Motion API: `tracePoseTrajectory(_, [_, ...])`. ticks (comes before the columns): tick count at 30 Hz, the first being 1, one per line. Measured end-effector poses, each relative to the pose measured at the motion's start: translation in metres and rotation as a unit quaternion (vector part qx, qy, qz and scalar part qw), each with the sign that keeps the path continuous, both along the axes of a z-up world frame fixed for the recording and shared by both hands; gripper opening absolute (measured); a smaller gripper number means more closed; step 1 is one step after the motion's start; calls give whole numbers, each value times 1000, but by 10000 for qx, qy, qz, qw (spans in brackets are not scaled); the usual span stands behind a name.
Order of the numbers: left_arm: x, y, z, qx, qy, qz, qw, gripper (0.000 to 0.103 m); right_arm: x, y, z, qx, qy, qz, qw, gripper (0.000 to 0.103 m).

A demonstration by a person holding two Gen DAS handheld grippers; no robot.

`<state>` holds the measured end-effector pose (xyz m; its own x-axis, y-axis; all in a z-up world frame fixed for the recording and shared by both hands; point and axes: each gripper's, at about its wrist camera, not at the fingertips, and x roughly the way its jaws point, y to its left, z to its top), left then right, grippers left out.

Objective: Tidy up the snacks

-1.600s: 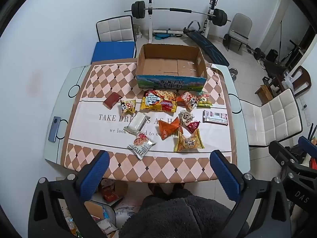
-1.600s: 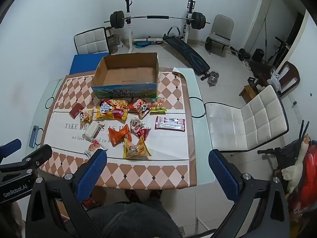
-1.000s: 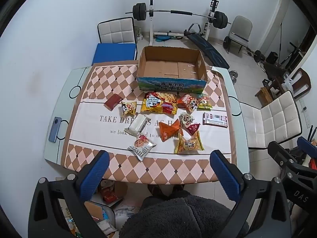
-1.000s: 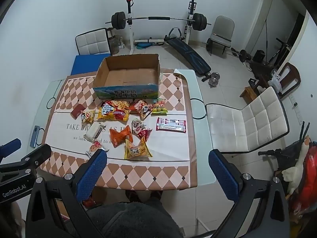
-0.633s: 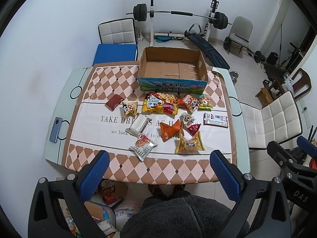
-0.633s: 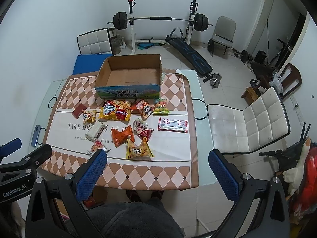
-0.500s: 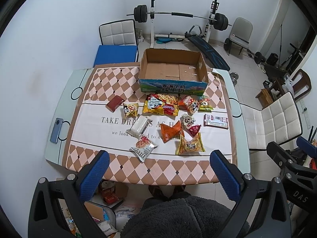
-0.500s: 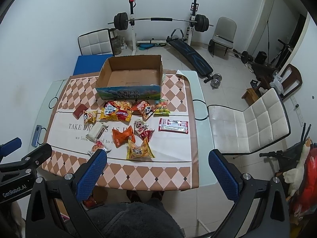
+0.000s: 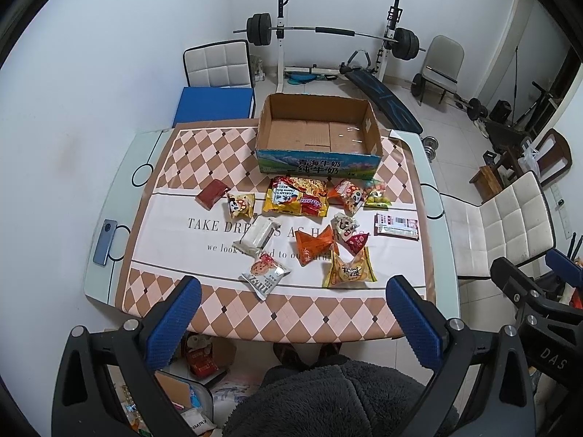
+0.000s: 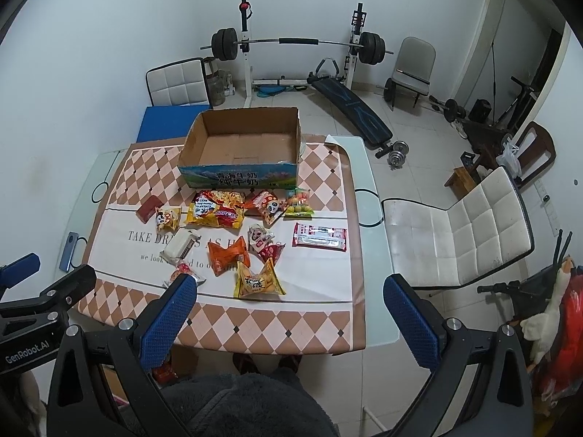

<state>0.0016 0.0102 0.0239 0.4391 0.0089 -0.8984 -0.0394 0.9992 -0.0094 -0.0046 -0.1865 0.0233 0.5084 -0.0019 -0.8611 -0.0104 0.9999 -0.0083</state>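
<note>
Here the snacks lie loose on the tablecloth [image 9: 175,215], all on the near side of the open cardboard box [image 9: 317,134], none inside it. The box stands at the far middle of the table, printed wall facing the camera. Just in front of that wall: a large yellow-red noodle bag [image 9: 297,196], a red panda packet [image 9: 346,193] touching its right edge, then a small green candy packet [image 9: 377,196]. Left of the noodle bag sit a small yellow panda packet [image 9: 239,205] and a dark red bar [image 9: 211,193], close together. Further from the box: a white wrapped bar [image 9: 257,235], an orange pouch [image 9: 313,244], a small white-and-red packet pair [image 9: 348,231] and a flat pink-white strip pack [image 9: 397,224] off to the right. Nearest the table's front edge lie a cookie packet [image 9: 266,273] and a yellow triangular pouch [image 9: 348,271].

Left gripper [image 9: 291,313] hangs above the front edge of the table, blue pads spread wide, gripping nothing. Right gripper [image 10: 288,309] is likewise held high over the front edge, pads wide apart and empty.

A phone [image 9: 105,242] rests on the glass left of the cloth. Beyond the box: a blue-seated chair [image 9: 215,105] and a barbell rack [image 9: 328,36]. A white chair [image 10: 455,233] stands at the table's right.
</note>
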Motion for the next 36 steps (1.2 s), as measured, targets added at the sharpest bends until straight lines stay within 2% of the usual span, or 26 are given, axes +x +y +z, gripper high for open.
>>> tracePoseTrajectory(36, [0,-3,1,8,-27,-5,10000,103,2,0,-1,9,21,15,10000,103])
